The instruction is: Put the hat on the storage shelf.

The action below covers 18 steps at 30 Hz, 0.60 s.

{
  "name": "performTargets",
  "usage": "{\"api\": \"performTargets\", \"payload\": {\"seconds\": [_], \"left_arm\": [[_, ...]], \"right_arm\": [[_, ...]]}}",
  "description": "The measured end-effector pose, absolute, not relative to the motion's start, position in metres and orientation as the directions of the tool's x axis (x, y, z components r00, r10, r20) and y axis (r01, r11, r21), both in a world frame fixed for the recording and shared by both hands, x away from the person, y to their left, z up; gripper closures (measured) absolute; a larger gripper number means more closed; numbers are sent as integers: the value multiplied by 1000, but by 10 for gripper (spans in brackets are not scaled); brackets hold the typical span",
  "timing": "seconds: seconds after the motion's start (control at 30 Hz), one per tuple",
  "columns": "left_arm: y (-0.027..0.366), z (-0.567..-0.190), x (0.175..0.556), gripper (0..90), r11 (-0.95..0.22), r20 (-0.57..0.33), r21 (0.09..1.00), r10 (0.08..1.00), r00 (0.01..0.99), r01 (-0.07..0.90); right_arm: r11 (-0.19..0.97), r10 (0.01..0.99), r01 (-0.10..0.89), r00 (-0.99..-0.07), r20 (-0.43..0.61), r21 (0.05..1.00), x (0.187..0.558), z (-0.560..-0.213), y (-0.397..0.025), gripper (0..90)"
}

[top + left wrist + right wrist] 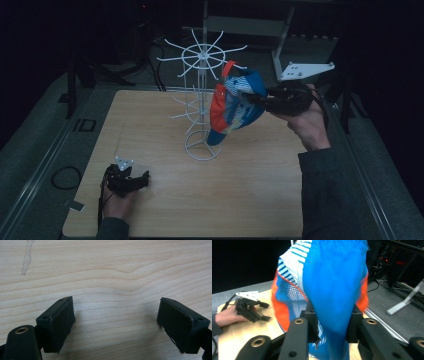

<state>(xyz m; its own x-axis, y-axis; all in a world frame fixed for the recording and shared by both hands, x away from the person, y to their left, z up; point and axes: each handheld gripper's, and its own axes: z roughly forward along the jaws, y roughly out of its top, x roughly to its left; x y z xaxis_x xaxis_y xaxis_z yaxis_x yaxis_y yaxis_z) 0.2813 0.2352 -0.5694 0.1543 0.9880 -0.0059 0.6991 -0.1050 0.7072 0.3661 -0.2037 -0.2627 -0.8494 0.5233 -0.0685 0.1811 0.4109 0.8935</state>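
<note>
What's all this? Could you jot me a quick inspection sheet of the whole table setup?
Surface: wooden table, a pale scuff near its left side.
Job's things: blue, orange and striped cap held up against the white wire rack.
Clutter: nothing seen.
Grippers: right gripper shut on the cap; left gripper open, low over the table.
Cables: loop left of the table.
Surroundings: dark; metal stand behind.

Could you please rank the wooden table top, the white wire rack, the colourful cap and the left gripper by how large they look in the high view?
1. Wooden table top
2. White wire rack
3. Colourful cap, held by the right gripper above the table and so nearer the camera, which may flatter it
4. Left gripper
</note>
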Motion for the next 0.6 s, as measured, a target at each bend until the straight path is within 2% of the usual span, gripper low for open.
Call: {"api": "performTargets", "payload": {"seconds": [0.1,0.13,0.33,0.6], "left_arm": [[235,-569,281,149,-105,-6,707,988,154,700],[235,-569,281,149,-105,-6,707,988,154,699],[235,-569,281,149,-105,-6,707,988,154,699],[234,-570,282,149,-100,-8,710,989,149,698]], "right_arm": [[421,549,191,-832,-82,887,363,-265,-209,584],[421,549,191,-832,-82,887,363,-265,-209,584],[431,572,226,-817,-71,874,359,-275,-218,452],[438,601,289,-799,-38,851,359,-302,-227,356]]}}
